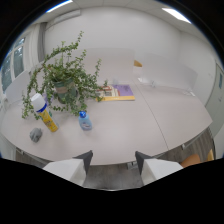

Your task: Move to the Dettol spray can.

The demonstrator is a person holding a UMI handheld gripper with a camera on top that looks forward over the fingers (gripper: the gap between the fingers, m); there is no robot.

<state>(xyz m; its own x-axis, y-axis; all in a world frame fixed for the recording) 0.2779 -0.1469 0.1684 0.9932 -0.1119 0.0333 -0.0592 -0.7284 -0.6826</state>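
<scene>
A yellow spray can with a white cap [45, 114], tilted, stands on the white table [130, 130] beside a potted plant, well beyond my fingers and to their left. My gripper [113, 159] is open with nothing between its fingers [85, 158]. It hangs over the floor just short of the table's near edge.
A leafy potted plant [64, 80] stands behind the can. A small blue bottle [84, 121] sits to the can's right, a grey lump [35, 134] to its left. A yellow and purple book [118, 92] lies farther back. White partitions rise behind the table.
</scene>
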